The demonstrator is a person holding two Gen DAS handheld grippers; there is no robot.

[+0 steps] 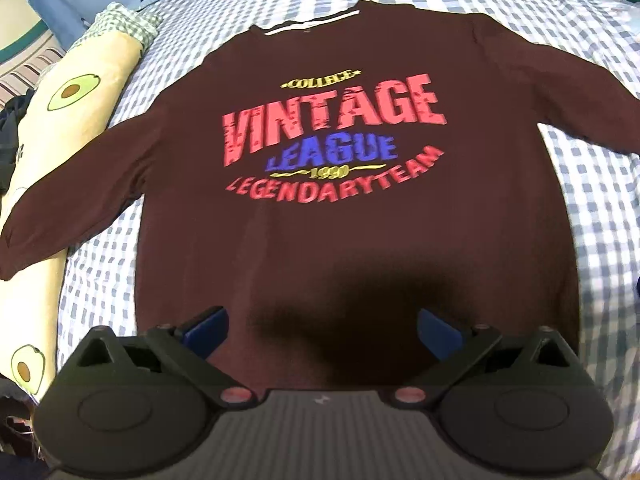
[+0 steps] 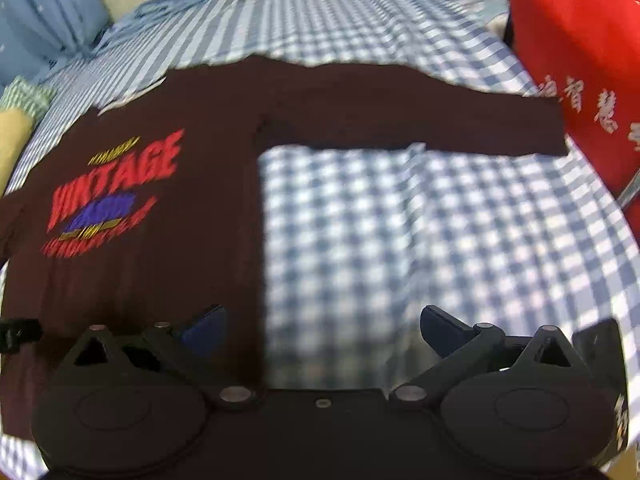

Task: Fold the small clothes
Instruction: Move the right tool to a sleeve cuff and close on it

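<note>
A maroon long-sleeved shirt (image 1: 352, 240) printed "VINTAGE LEAGUE" is laid flat, sleeves spread, on a blue checked sheet (image 1: 600, 208), an avocado-print pillow (image 1: 76, 120) alongside; the left gripper (image 1: 322, 332) and right gripper (image 2: 324, 330) are held above, jaws spread wide, empty.

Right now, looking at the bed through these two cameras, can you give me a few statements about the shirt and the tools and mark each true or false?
1. The maroon shirt lies spread flat, print side up, on the checked sheet. True.
2. The left gripper has its fingers clamped on the hem. False: they stand apart, holding nothing.
3. An avocado-print pillow lies beside the shirt. True.
4. Both sleeves are already folded in over the chest. False: each one stretches out sideways.
5. The right gripper is open, near the shirt's side edge. True.
6. The shirt's print reads "SUMMER CAMP". False: it reads "VINTAGE LEAGUE".
</note>
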